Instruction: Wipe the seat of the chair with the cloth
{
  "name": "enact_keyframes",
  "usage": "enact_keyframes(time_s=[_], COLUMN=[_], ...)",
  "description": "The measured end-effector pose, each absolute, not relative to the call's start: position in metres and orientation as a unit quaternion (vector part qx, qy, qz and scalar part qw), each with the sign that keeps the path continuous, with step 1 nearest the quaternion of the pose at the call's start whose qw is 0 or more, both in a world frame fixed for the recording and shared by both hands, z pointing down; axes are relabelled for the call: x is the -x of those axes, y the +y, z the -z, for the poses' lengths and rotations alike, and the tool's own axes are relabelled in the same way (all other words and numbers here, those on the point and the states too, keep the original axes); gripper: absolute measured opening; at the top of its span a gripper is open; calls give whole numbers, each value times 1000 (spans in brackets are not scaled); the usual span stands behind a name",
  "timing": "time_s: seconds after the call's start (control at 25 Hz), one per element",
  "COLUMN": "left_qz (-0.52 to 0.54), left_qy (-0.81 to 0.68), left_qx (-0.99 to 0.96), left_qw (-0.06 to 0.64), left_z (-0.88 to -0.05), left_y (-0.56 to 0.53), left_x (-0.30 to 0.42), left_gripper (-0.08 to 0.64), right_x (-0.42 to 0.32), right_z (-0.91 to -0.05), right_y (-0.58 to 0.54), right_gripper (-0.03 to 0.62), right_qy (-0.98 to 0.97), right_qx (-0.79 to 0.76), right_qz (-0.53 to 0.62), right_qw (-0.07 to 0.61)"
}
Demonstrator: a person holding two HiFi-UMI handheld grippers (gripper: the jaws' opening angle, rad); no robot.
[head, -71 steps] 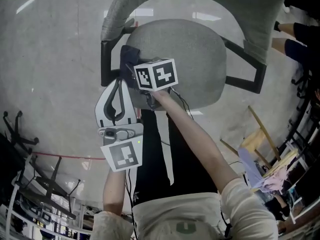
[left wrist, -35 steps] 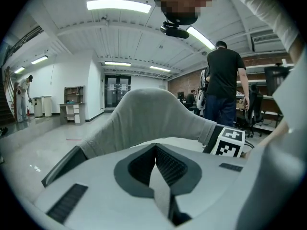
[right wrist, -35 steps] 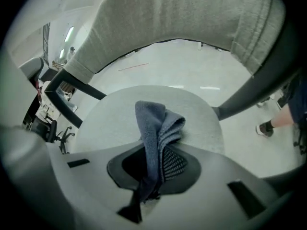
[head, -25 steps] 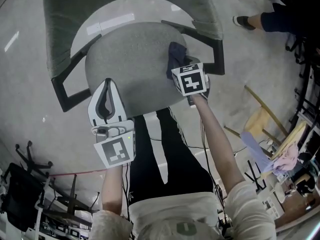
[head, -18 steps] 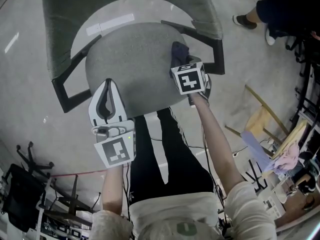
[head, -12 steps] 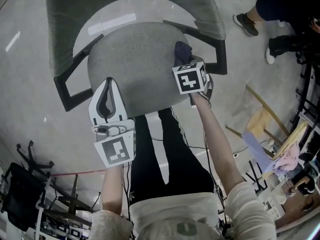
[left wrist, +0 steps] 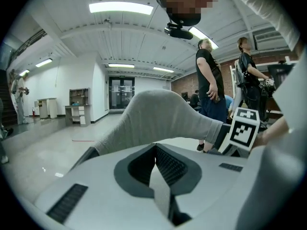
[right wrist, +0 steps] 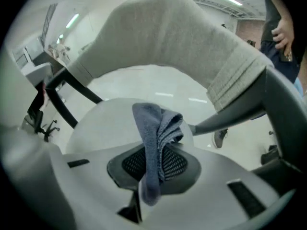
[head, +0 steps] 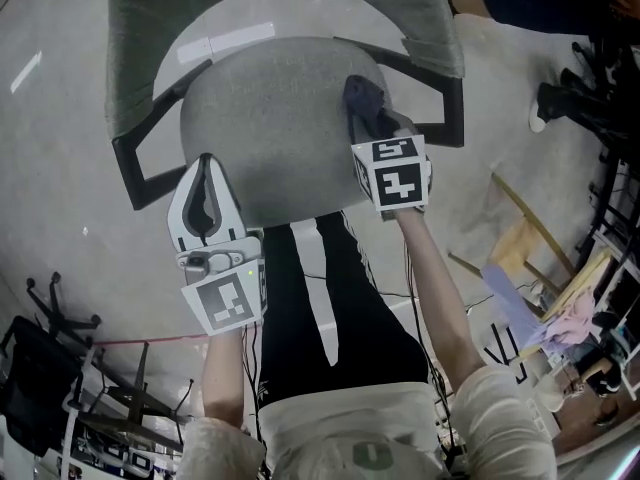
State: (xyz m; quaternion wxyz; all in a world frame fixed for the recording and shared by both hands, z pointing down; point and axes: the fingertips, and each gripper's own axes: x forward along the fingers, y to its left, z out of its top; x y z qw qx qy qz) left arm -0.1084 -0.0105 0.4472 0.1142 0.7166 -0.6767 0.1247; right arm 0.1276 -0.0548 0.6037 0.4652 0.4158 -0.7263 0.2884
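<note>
- Head view: I look steeply down on the round grey fabric seat [head: 275, 133] of the chair. My right tool [head: 375, 128] sits over its right side, just inside the black armrest frame [head: 440, 103]. A bunched dark blue cloth [head: 360, 98] sticks out ahead of it on the seat. My left tool [head: 205, 173] hangs at the seat's front-left edge, well apart from the cloth and taking no part in the wipe.
- Left gripper view: the two jaws of the left tool [left wrist: 154, 150] meet in a closed seam with nothing between them. Beyond them the chair's curved grey fabric backrest [left wrist: 158, 114] crosses the view. Two people stand farther off in the room.
- Right gripper view: the right tool [right wrist: 151, 169] is clamped on the cloth [right wrist: 156, 126]. Its folds rise out of the ribbed pads and flop forward above the pale seat [right wrist: 100, 119], with the backrest [right wrist: 168, 37] arching behind. I cannot tell whether the fabric is pressed flat against the cushion or only brushing it.
- Progress, as I judge it: the cloth is gripped and is at the seat's right side, so the wipe looks under way. The seat shows no marks, streaks or damp patches, so I cannot say which parts are already covered. I would treat the centre, left and front as left to cover. I would also want the cloth lower and flatter for real contact.
</note>
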Motion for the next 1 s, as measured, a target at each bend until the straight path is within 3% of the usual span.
enact_keyframes(time_s=[0.16,0.32,0.64,1.0], left_qz=[-118,-112,-114,-129], left_qy=[-696,-710,-746,-751], left_qx=[-705,-691,-652,-639], left_qw=[70,70,68,106], left_z=[-425,-416,-417,-442], left_y=[0,8,28,43], left_x=[126,144,194,210], left_gripper=[15,15,15,16], right_x=[-57,28,151,166], right_z=[-563,-551,-584,-644], right_y=[-37,12,120,155], right_gripper=[49,49,49,50], right_qy=[-784,-806,-769,-736], right_qx=[-372,-274,-137,-140], right_qz=[-351,-436,-560,-567], right_qw=[351,291,274,343])
